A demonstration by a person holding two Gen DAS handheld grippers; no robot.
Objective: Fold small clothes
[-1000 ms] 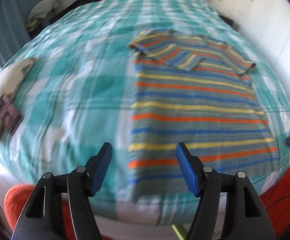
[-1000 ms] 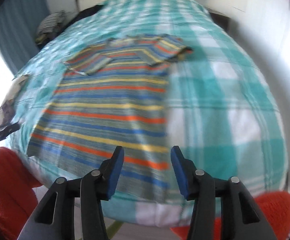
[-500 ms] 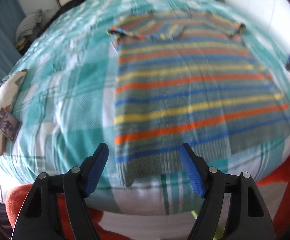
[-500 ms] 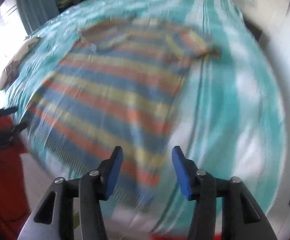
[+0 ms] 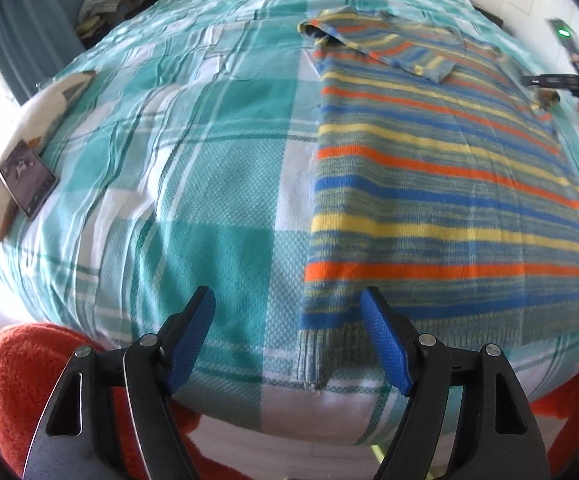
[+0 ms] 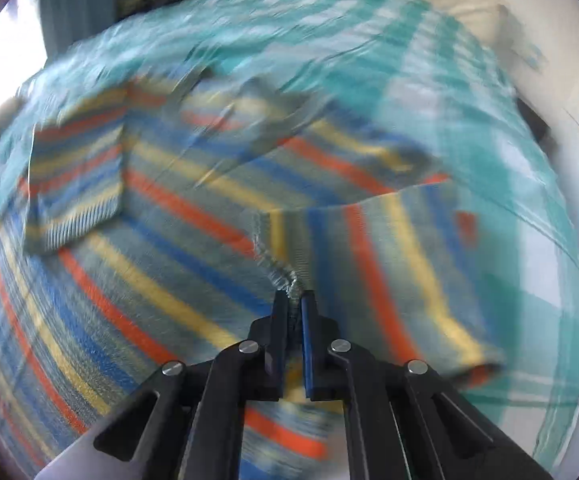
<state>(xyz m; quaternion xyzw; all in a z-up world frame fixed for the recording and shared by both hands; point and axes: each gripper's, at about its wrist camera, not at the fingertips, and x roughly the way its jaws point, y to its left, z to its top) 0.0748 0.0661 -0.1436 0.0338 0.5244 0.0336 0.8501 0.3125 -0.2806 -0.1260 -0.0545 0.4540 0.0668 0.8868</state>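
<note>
A striped sweater (image 5: 429, 184) is spread flat on the checked bedspread (image 5: 209, 184), its ribbed hem lying at the near edge of the bed and its neck toward the far end. One sleeve (image 5: 389, 50) is already folded across the chest near the neck.

The left gripper (image 5: 287, 344) is held wide open with nothing in it, just short of the sweater's near hem corner (image 5: 313, 356), which is framed between its blue pads (image 5: 385, 344). The right gripper (image 6: 294, 304) is seen pinched shut on an edge of the sweater, a frayed bit of knit caught at its tips, and a flap of the sweater (image 6: 389, 264) is lifted and turned over toward the body. The right view is heavily blurred, so which edge is held cannot be told for certain.

Several risks are judged from here. The pinch is thin, so the knit could be lost from the tips mid-fold, and the flap would drop crooked. With the near hem corner not pinned by the left gripper, the whole sweater could be dragged across the bedspread, and the sleeve already folded could be disturbed. The bedspread could also be caught with the hem when the left gripper is closed.
</note>
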